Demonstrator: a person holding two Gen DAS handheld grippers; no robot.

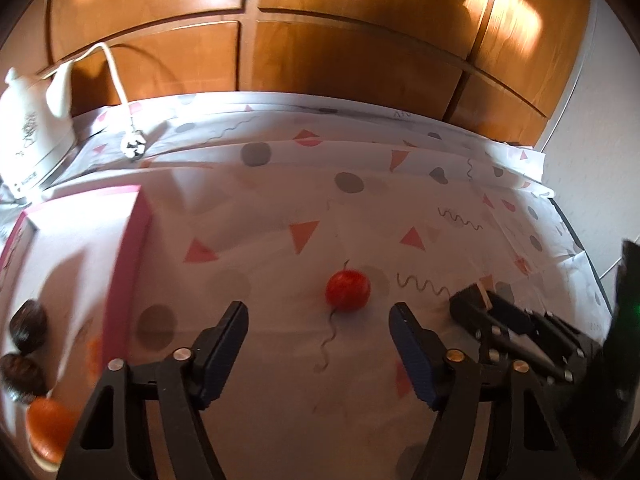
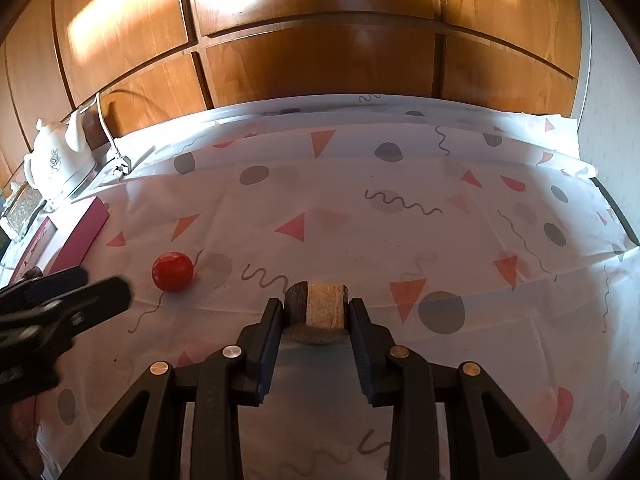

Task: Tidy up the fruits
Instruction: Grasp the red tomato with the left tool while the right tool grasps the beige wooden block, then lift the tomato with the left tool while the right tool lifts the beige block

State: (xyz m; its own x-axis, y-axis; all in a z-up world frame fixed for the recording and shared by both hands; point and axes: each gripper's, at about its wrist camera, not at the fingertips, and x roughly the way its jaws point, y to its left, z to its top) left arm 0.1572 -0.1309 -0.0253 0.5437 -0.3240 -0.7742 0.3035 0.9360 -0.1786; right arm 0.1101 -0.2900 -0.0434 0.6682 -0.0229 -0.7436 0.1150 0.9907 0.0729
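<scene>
Patterned white tablecloth [image 2: 400,208] with pink triangles, grey dots and dark squiggles covers the table in front of brown wooden cabinet doors [image 2: 320,60]. Small round red fruit [image 1: 347,291], resembling a tomato, lies on the cloth, ahead of and between the tips of the left gripper [image 1: 318,318], untouched; the black jaws with blue pads stand wide apart with nothing between them. In the right wrist view the same red fruit [image 2: 173,271] sits left of centre, just beyond the blurred left gripper [image 2: 100,292] entering from the left edge. Right gripper [image 2: 316,306] is closed narrowly on a tan, wedge-shaped cut fruit piece with a dark rind [image 2: 320,304], pads pressing both of its sides; the piece is at the cloth, though whether it rests on it or hangs just above cannot be told. In the left wrist view the right gripper [image 1: 476,300] appears at the right. Pink-edged white box [image 1: 128,248] stands at the left, holding two dark brown round fruits [image 1: 26,330] and an orange round fruit [image 1: 48,424]. White ceramic teapot [image 2: 56,160] and a white power cord with plug [image 1: 134,146] sit at the far left rear.
</scene>
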